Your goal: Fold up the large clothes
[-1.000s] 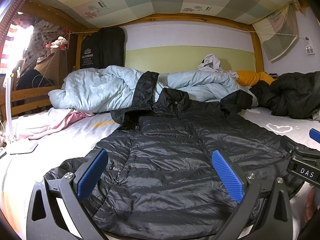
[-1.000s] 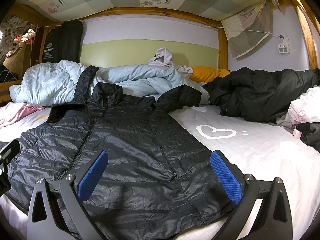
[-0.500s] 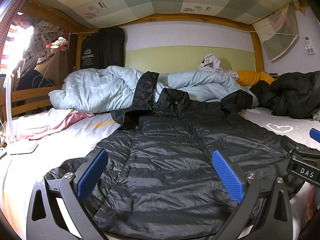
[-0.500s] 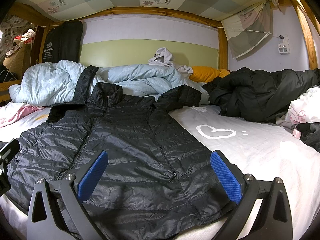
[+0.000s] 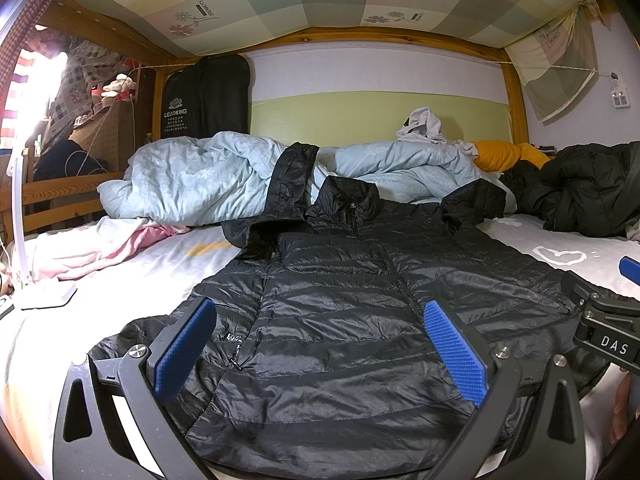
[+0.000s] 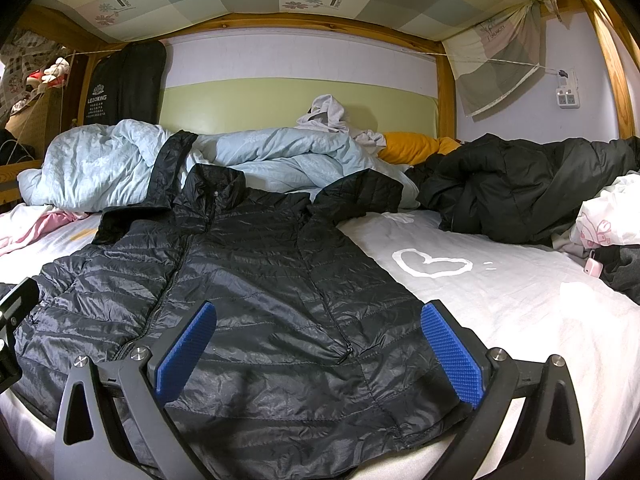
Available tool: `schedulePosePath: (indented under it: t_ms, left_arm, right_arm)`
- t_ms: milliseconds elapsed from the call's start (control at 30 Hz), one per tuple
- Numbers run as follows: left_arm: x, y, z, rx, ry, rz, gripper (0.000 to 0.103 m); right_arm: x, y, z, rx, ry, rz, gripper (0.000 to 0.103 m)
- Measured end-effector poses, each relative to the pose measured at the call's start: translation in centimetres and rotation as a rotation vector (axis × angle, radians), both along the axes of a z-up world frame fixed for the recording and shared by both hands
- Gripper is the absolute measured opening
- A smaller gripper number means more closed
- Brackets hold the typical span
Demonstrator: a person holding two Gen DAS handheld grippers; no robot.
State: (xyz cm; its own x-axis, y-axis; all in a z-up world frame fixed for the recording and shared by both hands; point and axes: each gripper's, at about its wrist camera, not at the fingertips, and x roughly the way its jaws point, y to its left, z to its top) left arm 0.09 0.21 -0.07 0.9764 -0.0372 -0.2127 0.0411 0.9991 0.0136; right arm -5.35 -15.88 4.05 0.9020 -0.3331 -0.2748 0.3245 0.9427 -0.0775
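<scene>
The black puffy jacket point(image 5: 340, 320) lies flat on the bed point(image 6: 520, 300), front up, running long from the hem by the tongs to the collar far away. The left tongs point(image 5: 320, 352) and right tongs point(image 6: 316, 344) both gape wide and hold nothing. Each is near its own hem corner. Both sleeves point(image 6: 360, 192) bunch up against the blue quilt point(image 5: 192, 176), so their ends are hidden.

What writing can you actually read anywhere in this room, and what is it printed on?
"LEAOKING": black garment bag hanging at the bed's head; the small lines beneath are too small to read.
"DAS": label on the right gripper, seen from the left wrist camera.
Ceiling cloth: small upside-down labels, too blurred to read.
Black puffer jacket: tiny logo patch, unreadable.
</scene>
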Motion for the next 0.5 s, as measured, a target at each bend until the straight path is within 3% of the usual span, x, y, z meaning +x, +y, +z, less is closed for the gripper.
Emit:
schedulePosePath:
  t_ms: [500]
  left_arm:
    - [-0.21, 0.49, 0.32, 0.026, -0.012, 0.013, 0.103]
  right_arm:
    - [0.02, -0.01, -0.10, 0.007, 0.003, -0.003, 0.103]
